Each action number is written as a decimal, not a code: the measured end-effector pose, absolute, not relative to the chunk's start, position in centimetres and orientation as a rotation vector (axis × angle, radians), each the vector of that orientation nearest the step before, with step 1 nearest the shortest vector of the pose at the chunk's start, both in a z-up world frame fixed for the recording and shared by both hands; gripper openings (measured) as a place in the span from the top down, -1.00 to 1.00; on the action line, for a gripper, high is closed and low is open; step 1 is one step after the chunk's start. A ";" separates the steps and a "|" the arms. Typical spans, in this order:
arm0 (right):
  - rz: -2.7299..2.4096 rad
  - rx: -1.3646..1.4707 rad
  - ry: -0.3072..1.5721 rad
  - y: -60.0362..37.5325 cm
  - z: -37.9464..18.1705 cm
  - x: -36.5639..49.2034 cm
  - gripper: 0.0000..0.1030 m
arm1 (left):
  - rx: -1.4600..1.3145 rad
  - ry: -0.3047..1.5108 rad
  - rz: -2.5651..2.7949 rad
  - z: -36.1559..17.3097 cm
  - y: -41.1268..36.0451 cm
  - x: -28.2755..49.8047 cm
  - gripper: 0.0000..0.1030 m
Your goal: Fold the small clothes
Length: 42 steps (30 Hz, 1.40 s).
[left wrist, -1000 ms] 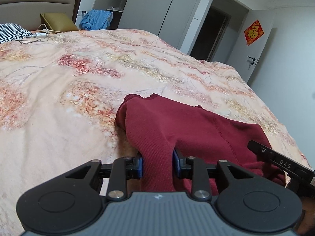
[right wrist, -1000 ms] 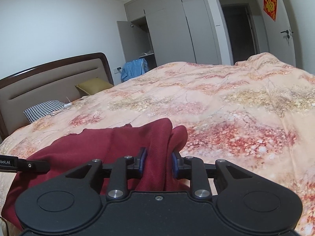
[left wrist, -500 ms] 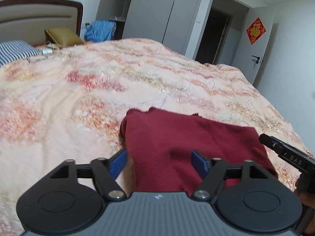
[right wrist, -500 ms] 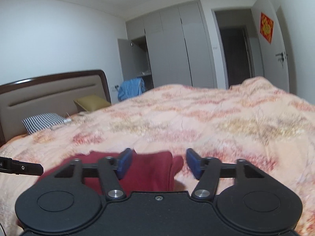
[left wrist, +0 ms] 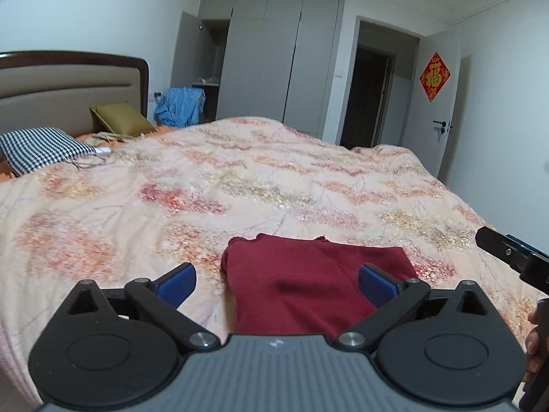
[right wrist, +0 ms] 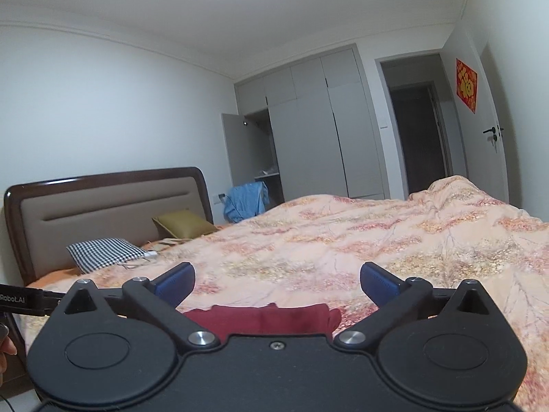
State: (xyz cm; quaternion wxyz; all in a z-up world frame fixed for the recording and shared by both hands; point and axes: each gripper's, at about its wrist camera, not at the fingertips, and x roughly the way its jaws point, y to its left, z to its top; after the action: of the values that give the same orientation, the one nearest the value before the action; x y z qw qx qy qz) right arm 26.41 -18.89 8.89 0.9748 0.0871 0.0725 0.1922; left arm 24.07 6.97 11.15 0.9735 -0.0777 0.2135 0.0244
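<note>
- My left gripper (left wrist: 277,283) is spread wide, its blue pads to either side of the red garment (left wrist: 308,285) and holding nothing.
- My right gripper (right wrist: 277,281) is spread just as wide and grips nothing; from its camera the red garment (right wrist: 264,317) shows only as a strip just above the gripper body.
- The red garment lies folded flat on the floral bedspread (left wrist: 240,185), near the bed's close edge, with its frilled edge on the far side.
- On the far-left edge of the right wrist view I read "Robot.AI" on a black bar (right wrist: 20,300); I take it for part of the left gripper.
- A red diamond poster (left wrist: 434,76) with a gold Chinese character hangs on the white door (left wrist: 442,137).
- By the headboard (right wrist: 103,213) lie a checked pillow (right wrist: 103,252) and an olive cushion (right wrist: 183,223); a blue cloth (left wrist: 180,104) hangs by the grey wardrobe (left wrist: 274,55).
</note>
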 end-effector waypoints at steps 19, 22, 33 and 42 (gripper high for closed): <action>0.289 0.121 0.084 -18.1 6.4 10.8 -0.99 | -0.144 0.359 0.078 10.2 5.9 9.0 -1.00; 0.262 0.116 0.078 -18.0 5.4 8.9 -0.99 | -0.150 0.354 0.075 9.2 5.8 7.5 -1.00; 0.087 0.094 0.077 -16.5 0.5 3.6 -0.99 | -0.164 0.367 0.090 4.0 5.2 3.5 -1.00; 0.073 0.008 0.118 -15.8 -0.6 3.1 -0.99 | -0.170 0.341 0.089 2.4 5.1 0.9 -1.00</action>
State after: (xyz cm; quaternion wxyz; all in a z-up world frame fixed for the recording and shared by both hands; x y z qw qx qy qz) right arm 3.11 -15.77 -0.59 0.9976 0.0038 0.0592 0.0362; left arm 0.88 5.14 2.40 0.9810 -0.0843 0.1693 0.0440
